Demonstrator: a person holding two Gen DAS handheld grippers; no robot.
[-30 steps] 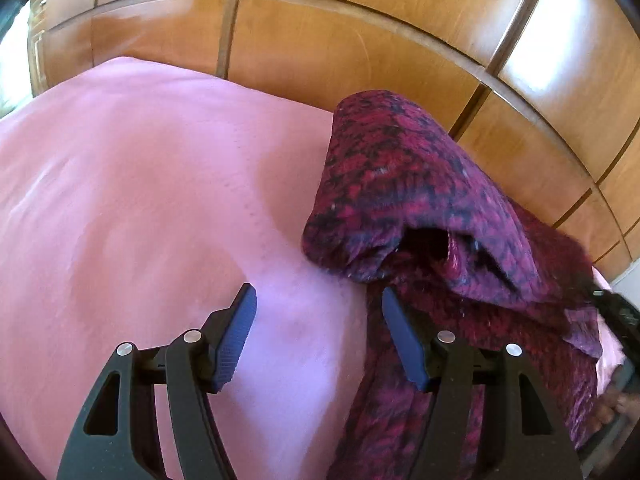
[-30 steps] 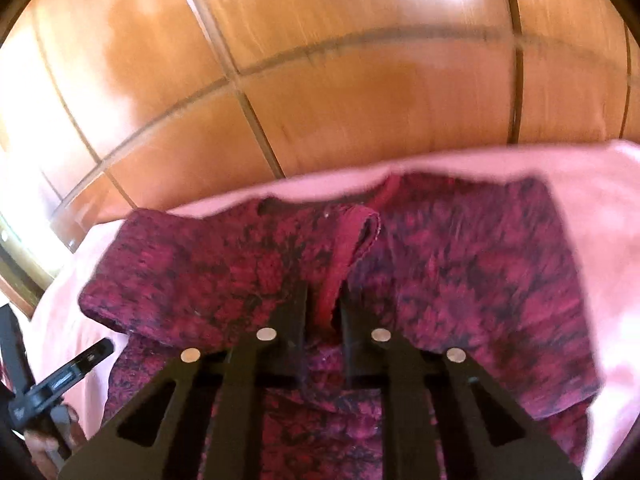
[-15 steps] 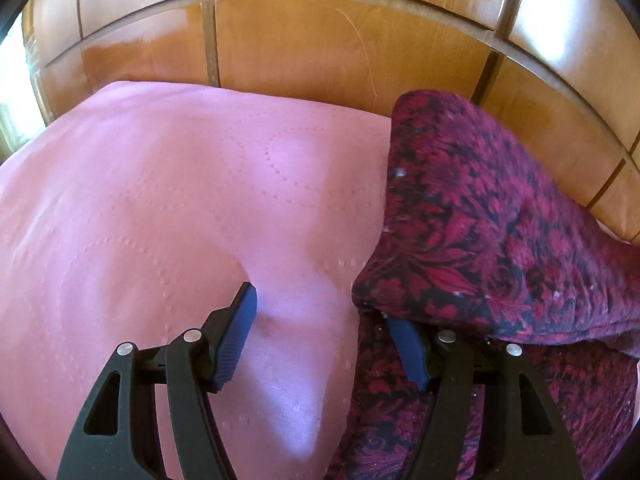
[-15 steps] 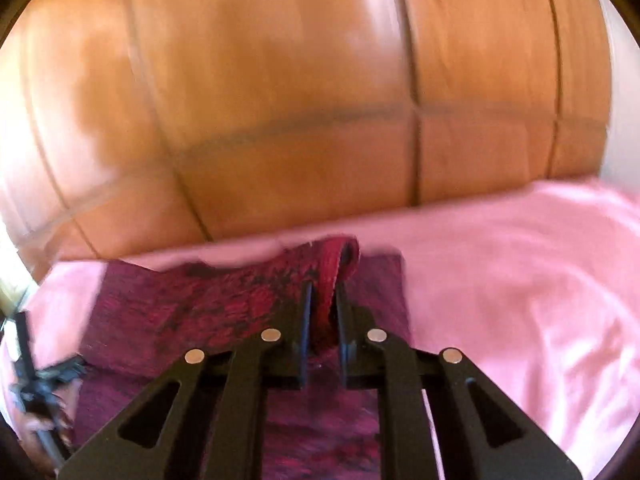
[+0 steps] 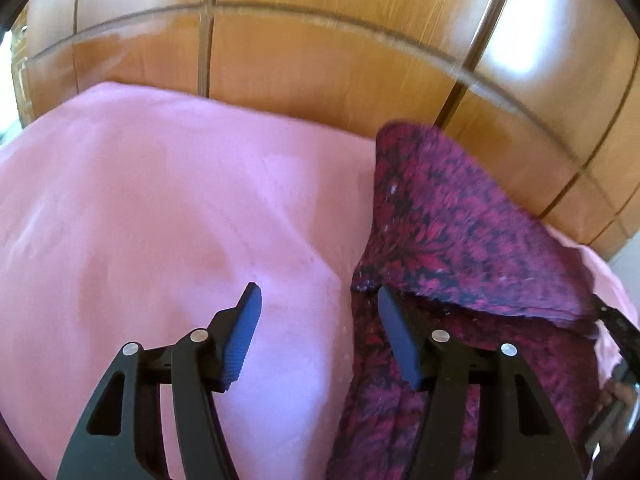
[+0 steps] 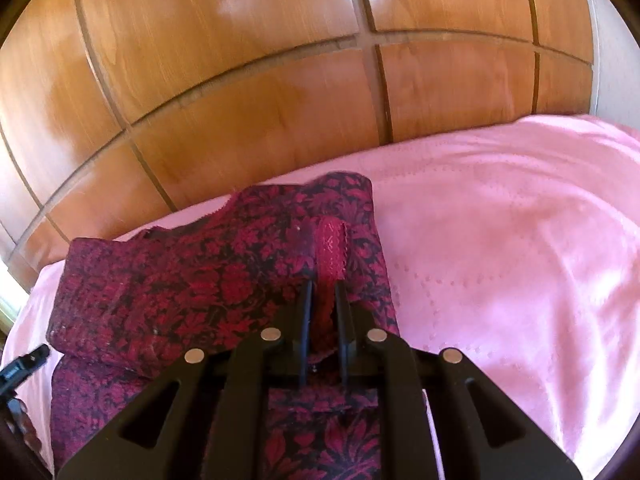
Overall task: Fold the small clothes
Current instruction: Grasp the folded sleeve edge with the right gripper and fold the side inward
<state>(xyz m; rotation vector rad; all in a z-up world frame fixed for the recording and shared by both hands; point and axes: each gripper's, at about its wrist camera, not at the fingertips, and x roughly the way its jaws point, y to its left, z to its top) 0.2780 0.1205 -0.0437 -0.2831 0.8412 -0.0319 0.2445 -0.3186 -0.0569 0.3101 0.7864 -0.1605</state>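
my right gripper (image 6: 323, 304) has its fingers (image 6: 304, 312) drawn close together, pinching a strip of red lace trim (image 6: 331, 246) that rises out from between them. that trim belongs to the dark red flowered garment (image 6: 192, 284), which lies on the pink bedspread (image 6: 500, 240) with its upper layer folded over the lower one; the folded edge runs to my left and a second layer shows beneath the gripper frame. in the same view the garment sits near the far edge of the bed, close against the wooden headboard (image 6: 260, 80), and the bedspread stretches off bare to the right with a dotted stitched pattern on it. a black tip of my left gripper (image 6: 24, 364) pokes in at the lower left edge there. from the left wrist view, my left gripper (image 5: 320, 320) has its fingers spread wide and grips nothing: the left finger (image 5: 244, 340) hangs over plain pink bedspread (image 5: 160, 220), and the right finger (image 5: 400, 344) sits over the garment (image 5: 460, 232) right at the corner of the folded flap, though i cannot tell whether it touches the cloth. the flap slopes up toward the headboard (image 5: 320, 60). at the far right edge a dark piece of my right gripper (image 5: 620, 328) shows beside the cloth.
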